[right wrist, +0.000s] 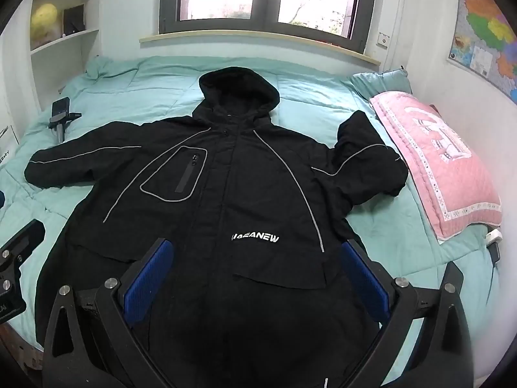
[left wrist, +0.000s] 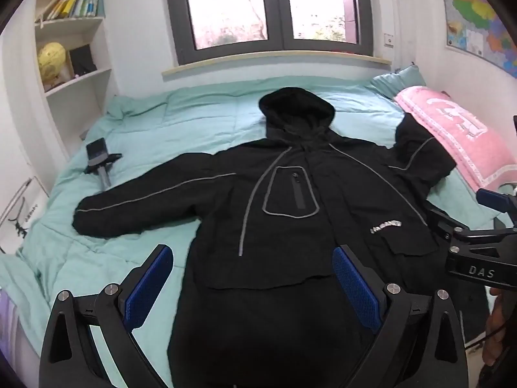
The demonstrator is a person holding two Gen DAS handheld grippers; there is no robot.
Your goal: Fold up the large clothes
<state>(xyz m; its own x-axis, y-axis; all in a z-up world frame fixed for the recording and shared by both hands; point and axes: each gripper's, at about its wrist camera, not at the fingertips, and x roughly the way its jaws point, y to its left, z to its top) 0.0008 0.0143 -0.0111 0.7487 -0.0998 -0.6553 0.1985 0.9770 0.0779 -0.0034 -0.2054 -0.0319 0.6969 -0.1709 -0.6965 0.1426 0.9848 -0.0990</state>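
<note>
A large black hooded jacket (left wrist: pixel 290 213) with grey piping and white lettering lies front-up, spread on a mint green bed (left wrist: pixel 181 123). Its hood points toward the window. Its left sleeve lies stretched out; its right sleeve is bent up against a pink pillow. It also shows in the right wrist view (right wrist: pixel 245 194). My left gripper (left wrist: pixel 253 271) is open and empty, above the jacket's lower left part. My right gripper (right wrist: pixel 258 268) is open and empty, above the jacket's lower middle. The right gripper's body shows at the right edge of the left wrist view (left wrist: pixel 478 245).
A pink pillow (right wrist: pixel 439 161) lies at the bed's right side by the wall. A phone on a small stand (left wrist: pixel 98 158) lies on the bed at the left. A white bookshelf (left wrist: pixel 71 32) stands at the far left. A window is behind the bed.
</note>
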